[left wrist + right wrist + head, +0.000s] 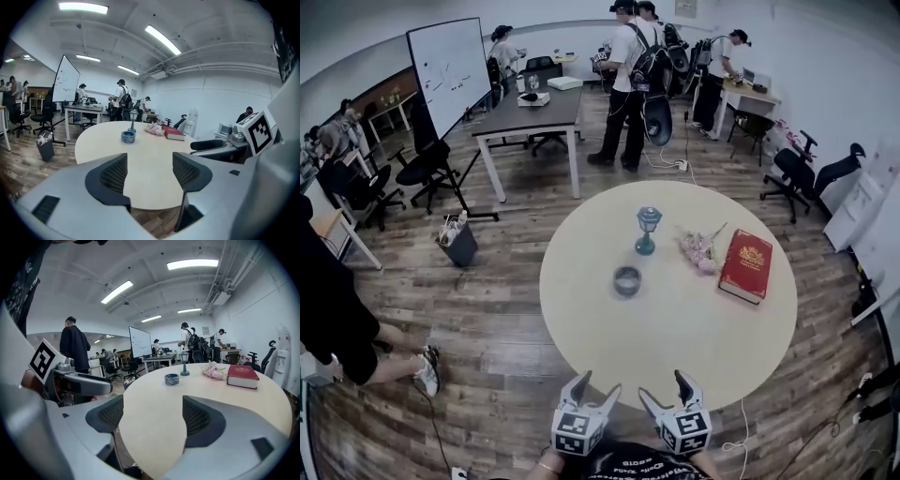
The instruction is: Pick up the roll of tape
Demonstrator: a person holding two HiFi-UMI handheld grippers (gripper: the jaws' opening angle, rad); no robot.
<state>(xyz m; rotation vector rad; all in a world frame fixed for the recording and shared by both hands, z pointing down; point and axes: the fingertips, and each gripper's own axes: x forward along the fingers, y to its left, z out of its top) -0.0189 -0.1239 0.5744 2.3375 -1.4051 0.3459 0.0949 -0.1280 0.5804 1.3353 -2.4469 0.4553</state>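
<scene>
Head view: the roll of tape (627, 280) lay flat on the round table (675, 347), hole facing up, near the table's middle, just in front of a small lantern (648, 230) and well left of the flowers (701, 249) and the red book (746, 265). Both tools sat at the near table edge, well short of the roll; the left hand-held gripper (598, 384) and the right hand-held gripper (664, 386) pointed forward, and the roll lay straight ahead, roughly between their two lines. Neither looked clearly nearer. Left gripper view: the left hand-held gripper (150, 169) had its jaws spread wide with only bare table between them; the roll of tape (128, 136) sat far ahead, a bit left of the gap. Right gripper view: the right hand-held gripper (152, 416) was likewise wide apart and empty; the roll of tape (171, 378) was far ahead, slightly right of the gap's centre, with the lantern (184, 363) just behind it. Judgement: the reach had not started. Either tool would need a long forward push, then come down over the rim, since the roll's axis stood upright.
</scene>
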